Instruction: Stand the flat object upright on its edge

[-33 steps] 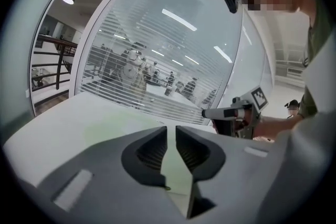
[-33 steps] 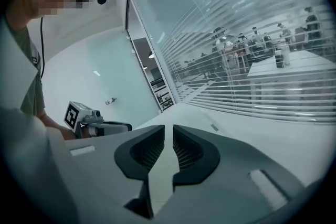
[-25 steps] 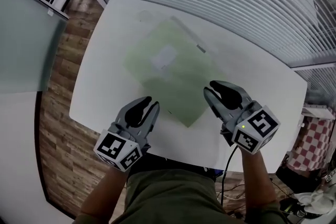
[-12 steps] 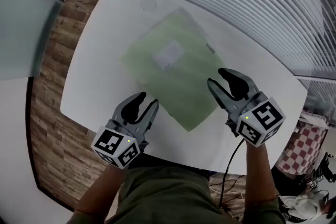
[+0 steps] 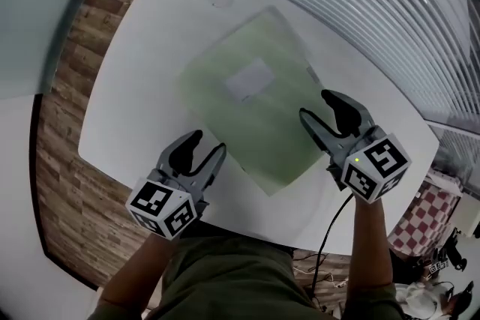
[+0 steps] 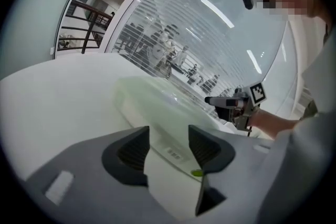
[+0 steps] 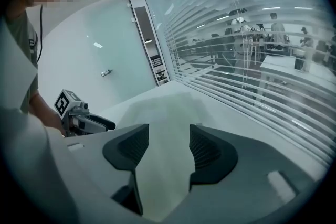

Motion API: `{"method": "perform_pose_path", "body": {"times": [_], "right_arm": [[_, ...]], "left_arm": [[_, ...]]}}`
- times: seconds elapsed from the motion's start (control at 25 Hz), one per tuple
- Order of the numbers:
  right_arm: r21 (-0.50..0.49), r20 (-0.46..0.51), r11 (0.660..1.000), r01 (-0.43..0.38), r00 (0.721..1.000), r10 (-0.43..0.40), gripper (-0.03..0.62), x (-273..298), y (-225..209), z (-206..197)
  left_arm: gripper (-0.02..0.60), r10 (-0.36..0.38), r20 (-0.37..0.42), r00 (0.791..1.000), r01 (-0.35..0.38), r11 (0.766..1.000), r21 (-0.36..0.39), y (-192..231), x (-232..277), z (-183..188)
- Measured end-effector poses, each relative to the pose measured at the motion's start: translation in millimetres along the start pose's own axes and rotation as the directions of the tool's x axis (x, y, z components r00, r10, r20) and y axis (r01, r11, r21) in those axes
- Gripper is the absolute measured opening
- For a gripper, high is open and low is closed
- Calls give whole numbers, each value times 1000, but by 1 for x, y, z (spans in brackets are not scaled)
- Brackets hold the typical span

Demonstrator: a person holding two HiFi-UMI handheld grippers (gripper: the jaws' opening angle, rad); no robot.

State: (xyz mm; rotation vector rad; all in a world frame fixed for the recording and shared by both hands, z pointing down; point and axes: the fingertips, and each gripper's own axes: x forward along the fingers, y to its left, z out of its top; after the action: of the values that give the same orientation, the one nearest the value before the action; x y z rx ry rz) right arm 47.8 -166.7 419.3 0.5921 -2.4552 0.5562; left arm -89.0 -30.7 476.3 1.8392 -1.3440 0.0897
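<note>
**Both jaws spread as the hand-held grippers drop to the flat object**

Over the last second both tools have come down towards the tabletop (image 5: 139, 79) and closed in on the flat object (image 5: 251, 124) from either side. Their jaws, which stood nearly together a second ago, have just been opening.

The left hand-held gripper (image 5: 204, 149) is now released. Its jaws stand apart at the object's near-left edge. In its own view that edge runs across the gap ahead of the pads, and neither pad presses on it.

The right hand-held gripper (image 5: 319, 107) is likewise released and sits over the object's right edge. Its own view shows the pale green surface through the gap between its jaws, and nothing is gripped.

The object itself has not stirred. It lies flat on the middle of the tabletop, turned cornerwise to the person, with its white label (image 5: 251, 79) facing up.

For the task, this reads as the approach ending and the grasp about to begin. The object is not yet lifted, tilted or even touched, as far as the views show. It looks thin and perhaps limp, so a jaw would probably have to get under an edge or pinch it. Taking hold at two opposite sides should help keep it from sagging or sliding as it is tipped onto its edge. Both tools are placed for that.
</note>
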Motion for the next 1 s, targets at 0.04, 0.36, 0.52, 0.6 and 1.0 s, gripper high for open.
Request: {"method": "perform_pose_path", "body": {"times": [0.04, 0.36, 0.52, 0.6, 1.0], "right_arm": [[-2, -7, 1000, -4, 1000, 4, 231, 3, -2, 0], [-20, -63, 1000, -24, 998, 23, 300, 21, -25, -3], [-25, -97, 998, -51, 994, 48, 340, 31, -32, -8], [-29, -118, 997, -66, 991, 62, 354, 35, -34, -13], [-8, -212, 988, -153, 966, 148, 389, 48, -42, -28]], "left_arm": [[210, 1, -2, 1000, -1, 1000, -16, 2, 1, -1], [253, 4, -19, 1000, -6, 995, -104, 10, 10, -7], [279, -10, -26, 1000, 6, 990, -139, 8, 15, -8], [285, -20, -30, 999, 16, 988, -156, 6, 17, -9], [347, -46, -49, 998, 33, 973, -228, 3, 28, -18]]}}
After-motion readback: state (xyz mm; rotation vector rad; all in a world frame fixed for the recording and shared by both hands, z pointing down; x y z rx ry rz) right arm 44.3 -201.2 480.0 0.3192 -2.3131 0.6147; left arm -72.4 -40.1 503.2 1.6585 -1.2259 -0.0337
